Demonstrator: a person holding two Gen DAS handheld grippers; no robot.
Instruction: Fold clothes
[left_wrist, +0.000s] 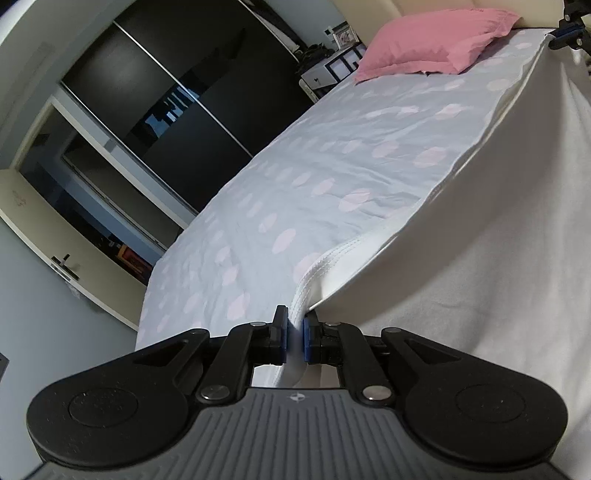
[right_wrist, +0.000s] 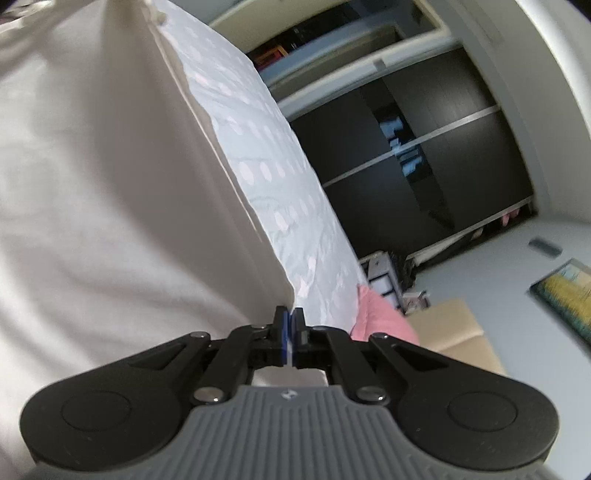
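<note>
— Where's the shirt (left_wrist: 498, 258) now?

— Stretched between both claws, lifted above the bed (left_wrist: 314, 177). The left claw (left_wrist: 294, 338) is clenched on a stitched hem; the right claw (right_wrist: 292, 334) is clenched on the far end, near the pink pillow (left_wrist: 432, 40).

— So its long edge runs along the bed's length?

— Yes, from foot towards headboard. No containers close by, I'd say.

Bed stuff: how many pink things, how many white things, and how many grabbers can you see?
Pink: 1, the pillow
White: 1, the cloth
Grabbers: 2, the left gripper and the right gripper, both pinching the cloth
Total: 4
</note>
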